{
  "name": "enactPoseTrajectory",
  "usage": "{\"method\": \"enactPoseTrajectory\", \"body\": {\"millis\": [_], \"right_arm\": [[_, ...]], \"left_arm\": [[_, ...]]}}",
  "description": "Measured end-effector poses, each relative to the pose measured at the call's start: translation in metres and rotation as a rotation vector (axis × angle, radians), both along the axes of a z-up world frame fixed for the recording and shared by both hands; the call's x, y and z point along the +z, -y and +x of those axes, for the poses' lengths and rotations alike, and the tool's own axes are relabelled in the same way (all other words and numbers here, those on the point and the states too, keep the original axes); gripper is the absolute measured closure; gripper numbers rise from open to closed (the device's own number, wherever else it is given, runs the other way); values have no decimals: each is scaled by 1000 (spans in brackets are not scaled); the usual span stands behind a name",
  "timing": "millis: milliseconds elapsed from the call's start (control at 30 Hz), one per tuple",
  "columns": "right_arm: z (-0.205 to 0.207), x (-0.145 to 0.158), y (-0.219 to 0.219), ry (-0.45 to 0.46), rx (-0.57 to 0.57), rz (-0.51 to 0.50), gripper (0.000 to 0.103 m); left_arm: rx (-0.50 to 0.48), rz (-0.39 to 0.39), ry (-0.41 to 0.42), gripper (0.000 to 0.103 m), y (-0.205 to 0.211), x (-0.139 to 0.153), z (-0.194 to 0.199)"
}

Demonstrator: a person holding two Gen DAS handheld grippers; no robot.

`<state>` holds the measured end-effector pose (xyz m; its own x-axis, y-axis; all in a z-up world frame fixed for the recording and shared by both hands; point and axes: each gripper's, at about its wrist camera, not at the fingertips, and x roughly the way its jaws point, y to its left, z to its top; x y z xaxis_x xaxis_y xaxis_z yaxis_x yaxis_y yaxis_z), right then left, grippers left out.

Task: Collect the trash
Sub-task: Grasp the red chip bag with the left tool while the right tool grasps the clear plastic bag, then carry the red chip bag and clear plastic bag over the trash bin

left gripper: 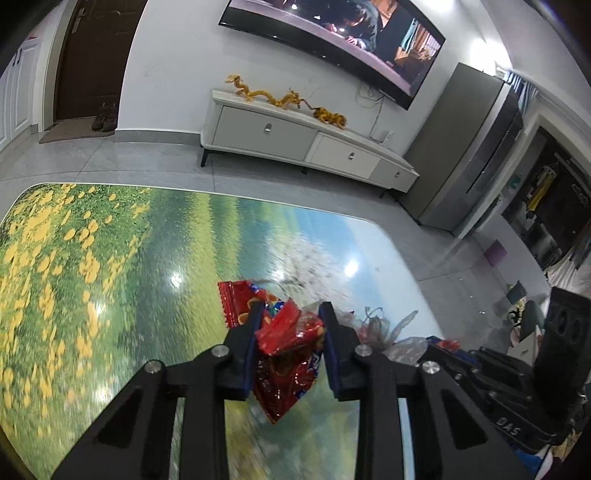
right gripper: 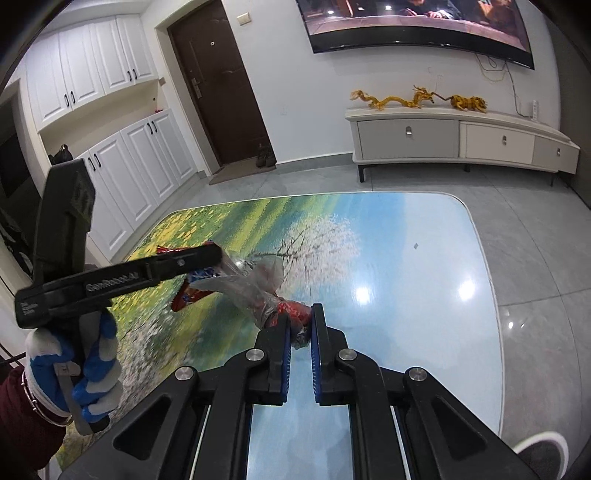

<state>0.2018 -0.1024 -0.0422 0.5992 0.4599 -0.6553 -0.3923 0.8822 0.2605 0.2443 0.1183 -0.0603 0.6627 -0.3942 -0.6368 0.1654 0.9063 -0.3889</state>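
My left gripper point(left gripper: 291, 314) is shut on a crumpled red snack wrapper point(left gripper: 288, 339) and holds it above the table point(left gripper: 110, 258) with the landscape print. In the right wrist view the left gripper point(right gripper: 210, 258) comes in from the left with the red wrapper point(right gripper: 192, 291) hanging from it. My right gripper point(right gripper: 300, 314) is shut on a clear plastic bag point(right gripper: 255, 284) with red trash inside, held above the table point(right gripper: 406, 258). The bag point(left gripper: 384, 328) also shows in the left wrist view, just right of the left fingers.
A white TV cabinet point(right gripper: 461, 140) stands against the far wall under a wall TV point(right gripper: 417, 26). White cupboards point(right gripper: 122, 147) and a dark door point(right gripper: 221, 85) are at the left. Black equipment cases point(left gripper: 517, 387) sit right of the table. Grey tile floor point(right gripper: 535, 277) surrounds the table.
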Motion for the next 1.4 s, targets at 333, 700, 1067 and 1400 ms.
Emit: {"method": "enactPoseTrajectory", "body": {"millis": [333, 700, 1067, 1400], "right_arm": [[-51, 12, 13, 31, -33, -10, 95], [-86, 8, 29, 38, -99, -40, 96], [-114, 25, 83, 91, -195, 17, 96], [-153, 47, 183, 154, -385, 20, 96]], "left_arm": [[-3, -52, 13, 75, -12, 14, -64], [53, -74, 31, 75, -39, 21, -107], [22, -30, 83, 75, -10, 57, -110], [-135, 8, 113, 75, 96, 84, -105]]}}
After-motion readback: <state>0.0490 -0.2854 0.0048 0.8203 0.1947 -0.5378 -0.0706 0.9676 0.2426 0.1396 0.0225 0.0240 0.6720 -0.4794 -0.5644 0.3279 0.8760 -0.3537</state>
